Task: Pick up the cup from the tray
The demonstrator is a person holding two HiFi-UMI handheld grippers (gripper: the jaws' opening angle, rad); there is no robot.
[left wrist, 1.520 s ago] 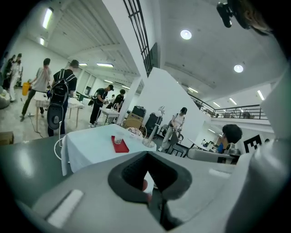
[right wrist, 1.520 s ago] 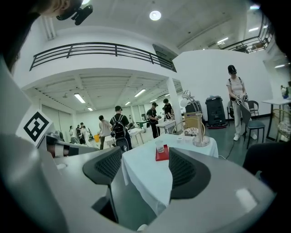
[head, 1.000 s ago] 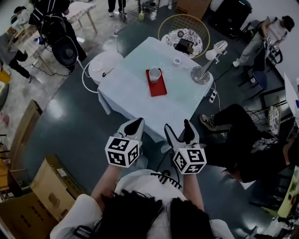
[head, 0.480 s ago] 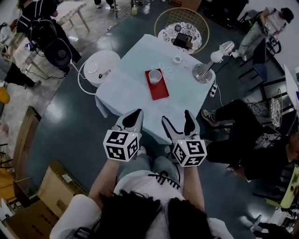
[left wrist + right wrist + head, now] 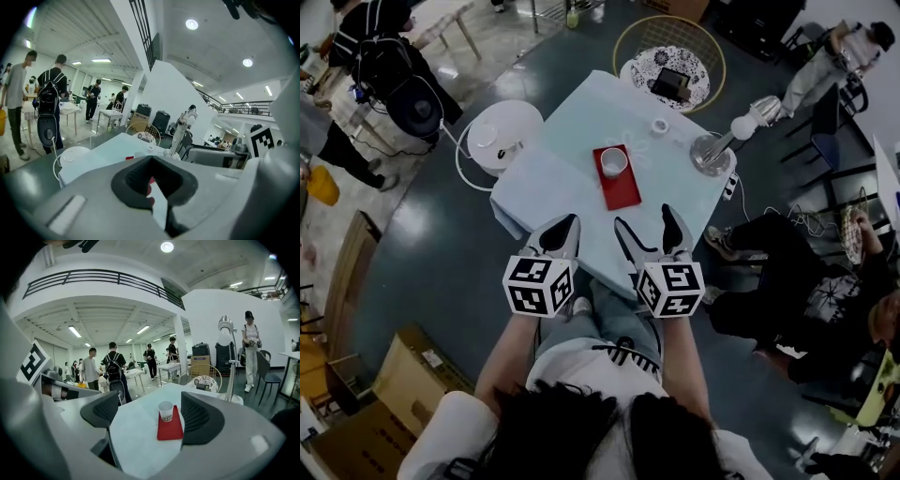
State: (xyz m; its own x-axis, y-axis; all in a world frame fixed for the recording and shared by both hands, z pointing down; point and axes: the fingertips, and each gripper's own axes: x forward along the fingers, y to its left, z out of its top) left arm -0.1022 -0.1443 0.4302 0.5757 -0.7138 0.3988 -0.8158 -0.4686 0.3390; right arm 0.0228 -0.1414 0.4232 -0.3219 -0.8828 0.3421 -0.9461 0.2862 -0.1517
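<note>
Cup (image 5: pixel 613 161), white, upright on red tray (image 5: pixel 622 190), at tray's 12 o'clock end, untouched. Tray lies flat near centre of pale blue table (image 5: pixel 558 178). In right gripper view cup (image 5: pixel 165 410) stands at far-left corner of tray (image 5: pixel 171 430), framed between the two pads but well beyond them.

R gripper (image 5: pixel 645 220) at approx 6 o'clock of tray, over near table edge, jaws wide apart, nothing in them; same in its own view (image 5: pixel 151 413).

L gripper (image 5: pixel 562 228) at 7 o'clock of tray, beside R gripper, jaws together w/ nothing between; its own view (image 5: pixel 152 180) shows pads closed.

Small white round item (image 5: pixel 660 126) at 1 o'clock of cup. Desk lamp (image 5: pixel 722 145) at 3 o'clock, near table edge. Round white stool (image 5: pixel 504 127) off table at 10 o'clock.
</note>
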